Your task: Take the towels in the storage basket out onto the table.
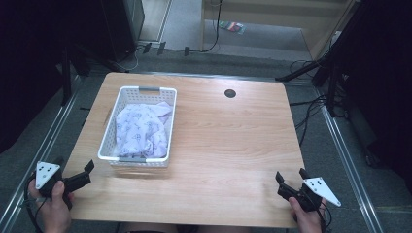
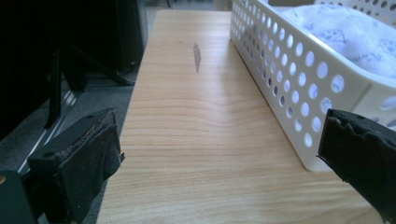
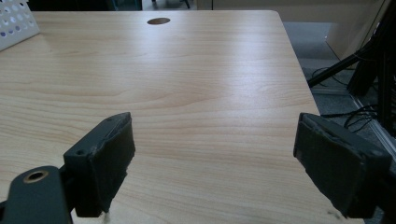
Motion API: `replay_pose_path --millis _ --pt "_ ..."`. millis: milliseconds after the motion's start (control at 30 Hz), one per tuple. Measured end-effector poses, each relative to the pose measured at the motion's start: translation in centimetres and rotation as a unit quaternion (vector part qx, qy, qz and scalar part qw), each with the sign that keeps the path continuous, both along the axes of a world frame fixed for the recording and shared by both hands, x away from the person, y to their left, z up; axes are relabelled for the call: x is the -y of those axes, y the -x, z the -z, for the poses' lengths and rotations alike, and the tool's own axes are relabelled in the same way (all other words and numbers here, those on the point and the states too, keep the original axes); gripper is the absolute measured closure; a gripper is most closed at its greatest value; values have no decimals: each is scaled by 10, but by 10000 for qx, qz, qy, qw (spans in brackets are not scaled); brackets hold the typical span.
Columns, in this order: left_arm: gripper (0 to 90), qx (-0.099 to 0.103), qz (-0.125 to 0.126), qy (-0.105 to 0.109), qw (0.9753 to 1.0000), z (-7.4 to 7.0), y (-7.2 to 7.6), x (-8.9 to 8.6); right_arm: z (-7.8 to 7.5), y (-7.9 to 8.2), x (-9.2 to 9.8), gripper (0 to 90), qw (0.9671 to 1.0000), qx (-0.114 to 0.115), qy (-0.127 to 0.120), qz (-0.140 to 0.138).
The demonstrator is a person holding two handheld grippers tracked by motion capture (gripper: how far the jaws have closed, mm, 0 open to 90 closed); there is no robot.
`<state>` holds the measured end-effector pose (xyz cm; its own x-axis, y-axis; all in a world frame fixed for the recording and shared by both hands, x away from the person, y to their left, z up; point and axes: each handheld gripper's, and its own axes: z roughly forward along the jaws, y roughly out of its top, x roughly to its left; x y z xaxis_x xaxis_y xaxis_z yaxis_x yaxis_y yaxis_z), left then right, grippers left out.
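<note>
A white perforated basket [image 1: 110, 134] stands on the left half of the wooden table [image 1: 228, 145], holding a crumpled white cloth with a blue print [image 1: 143, 127]. My left gripper [image 1: 74, 167] is open at the table's front left corner, just left of the basket's near end, with nothing between its jaws. In the left gripper view the basket's side wall [image 2: 289, 70] runs along the right, with the cloth [image 2: 345, 32] above its rim. My right gripper [image 1: 291, 175] is open at the front right edge, over bare wood [image 3: 196, 93], holding nothing.
A round cable hole [image 1: 230, 93] sits near the table's far edge. Dark stands and cables [image 1: 320, 97] crowd the floor to the right, and dark equipment [image 1: 73, 53] stands at the left. A metal rail [image 1: 43, 141] runs along the floor on the left.
</note>
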<state>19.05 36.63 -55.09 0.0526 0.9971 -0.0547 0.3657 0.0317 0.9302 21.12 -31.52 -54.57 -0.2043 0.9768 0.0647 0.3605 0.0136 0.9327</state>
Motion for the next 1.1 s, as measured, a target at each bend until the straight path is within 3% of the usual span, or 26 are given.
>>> replay_pose_path --millis 67,100,133,167,200,233,400,467,533,633,700,767,833,933,1033,1067,1100 --pt "0 -62 -32 37 10000 -2 -1 -1 0 -1 -1 129 10000 6 55 -9" --pt "0 -71 -53 191 9998 -4 -1 -3 0 -1 -1 129 10000 -1 68 -21" --pt "0 -89 50 653 9978 -7 -1 -7 0 -1 -1 132 10000 -5 67 -33" --pt "0 -89 50 653 9978 -7 -1 -7 0 -1 -2 134 10000 -6 65 -46" --pt "0 -109 109 1029 9946 -10 -1 -11 0 -1 -2 134 10000 -10 53 -61" --pt "0 -129 73 1073 9941 -13 -1 -11 0 -1 -2 134 10000 -11 43 -65" --pt "0 -117 100 1072 9941 -29 -2 -9 0 -1 -3 134 10000 6 83 -38" --pt "0 -111 179 892 9958 -41 -2 -2 0 -2 -4 133 9999 2 118 -35" --pt "0 -179 245 775 9965 -47 -4 3 0 -2 -4 133 9999 -31 102 -46" --pt "0 -213 359 764 9962 -54 -7 8 0 -4 -5 133 9999 -123 77 -22" --pt "0 -371 530 612 9960 -65 -15 16 0 -4 -6 133 9998 -134 106 -82" --pt "0 -434 587 597 9955 -69 -18 19 0 -4 -6 133 9998 -120 108 -105" --pt "0 -701 733 473 9937 -80 -28 27 0 -3 -5 133 9999 -79 107 -94" --pt "0 -834 863 467 9917 -89 -36 34 0 -3 -6 133 9999 -75 128 -73" --pt "0 -1009 1039 295 9890 -103 -50 47 0 -2 -7 133 9999 -26 149 -23" --pt "0 -1173 1138 198 9864 -109 -59 54 0 -2 -6 132 9999 -35 125 -30" --pt "0 -1173 1138 198 9864 -109 -59 54 0 -2 -6 132 9999 -35 125 -30"
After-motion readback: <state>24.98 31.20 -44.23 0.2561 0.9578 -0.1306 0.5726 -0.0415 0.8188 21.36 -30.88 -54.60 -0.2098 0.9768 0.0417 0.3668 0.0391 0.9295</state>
